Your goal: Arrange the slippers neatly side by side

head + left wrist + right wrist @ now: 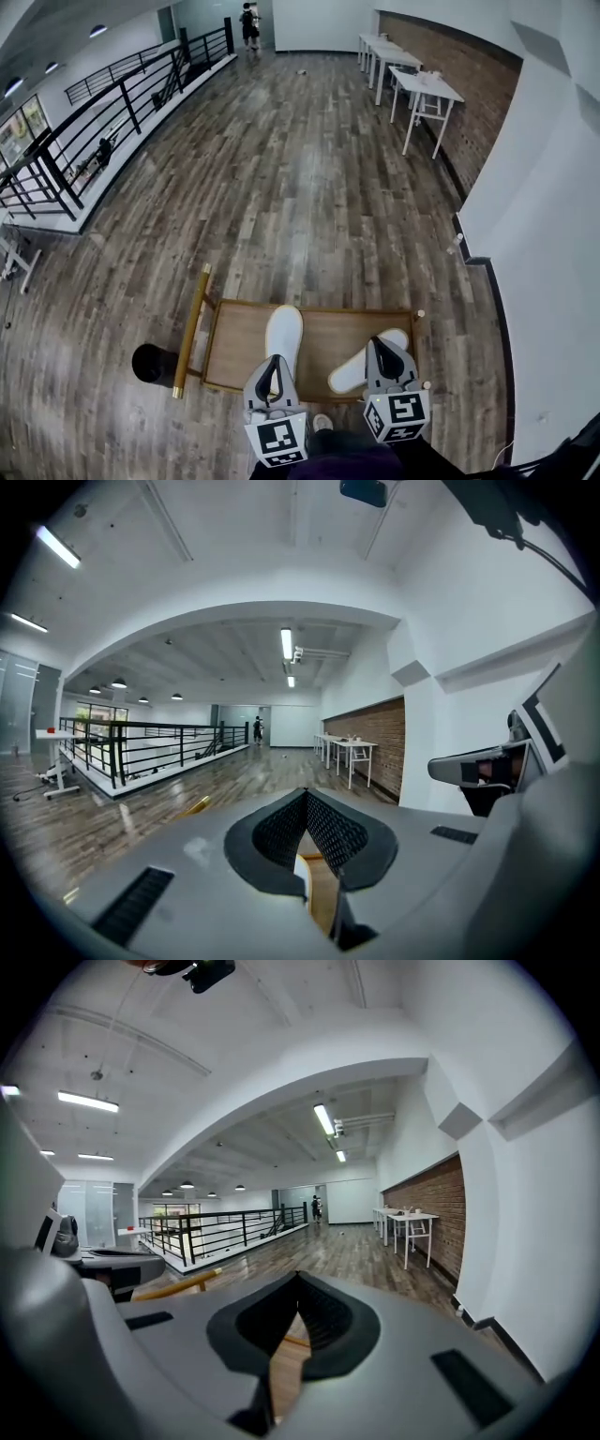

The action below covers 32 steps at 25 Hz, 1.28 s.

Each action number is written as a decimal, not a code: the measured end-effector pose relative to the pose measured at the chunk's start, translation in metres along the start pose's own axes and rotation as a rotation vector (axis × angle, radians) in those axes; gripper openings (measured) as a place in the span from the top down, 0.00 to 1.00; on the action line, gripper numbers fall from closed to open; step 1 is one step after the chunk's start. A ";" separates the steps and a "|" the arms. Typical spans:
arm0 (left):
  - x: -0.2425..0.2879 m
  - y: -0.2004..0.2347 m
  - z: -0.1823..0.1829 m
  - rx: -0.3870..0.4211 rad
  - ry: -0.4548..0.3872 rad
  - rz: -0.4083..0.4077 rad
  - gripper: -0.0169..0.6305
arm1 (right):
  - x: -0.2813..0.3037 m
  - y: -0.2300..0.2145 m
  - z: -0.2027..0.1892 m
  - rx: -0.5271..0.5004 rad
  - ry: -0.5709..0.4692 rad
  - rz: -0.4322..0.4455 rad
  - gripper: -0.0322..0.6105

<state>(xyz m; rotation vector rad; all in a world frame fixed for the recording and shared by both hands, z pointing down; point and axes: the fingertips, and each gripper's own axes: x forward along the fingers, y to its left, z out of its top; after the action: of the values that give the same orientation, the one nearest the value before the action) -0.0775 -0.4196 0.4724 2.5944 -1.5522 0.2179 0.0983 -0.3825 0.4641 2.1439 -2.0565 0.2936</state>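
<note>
Two grippers show at the bottom of the head view, the left gripper (272,364) and the right gripper (378,343), each with its jaws pressed together at the tips and nothing caught between them. Just ahead, on a low wooden trolley (239,339), lie the white slippers. The left slipper (284,330) points straight away, while the right slipper (349,375) lies slanted, apart from it. Beyond, white tables (424,86) stand along a brick wall (469,70).
</note>
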 end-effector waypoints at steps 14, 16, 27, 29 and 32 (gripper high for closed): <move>0.052 -0.019 0.011 0.045 0.028 -0.198 0.97 | -0.002 -0.040 0.000 0.064 0.009 -0.222 0.95; 0.060 -0.017 0.013 0.047 0.024 -0.213 0.97 | 0.001 -0.037 0.002 0.064 0.008 -0.235 0.95; 0.084 -0.014 0.011 0.055 0.037 -0.262 0.97 | 0.003 -0.078 -0.025 0.222 0.045 -0.361 0.95; 0.085 -0.009 0.012 0.052 0.035 -0.255 0.97 | 0.005 -0.089 -0.041 0.302 0.080 -0.378 0.95; 0.087 0.000 0.012 0.046 0.043 -0.236 0.97 | 0.010 -0.103 -0.072 0.438 0.145 -0.370 0.95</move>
<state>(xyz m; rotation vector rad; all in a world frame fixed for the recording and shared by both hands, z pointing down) -0.0362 -0.4968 0.4761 2.7576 -1.2273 0.2884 0.1987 -0.3700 0.5389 2.5972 -1.5825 0.8838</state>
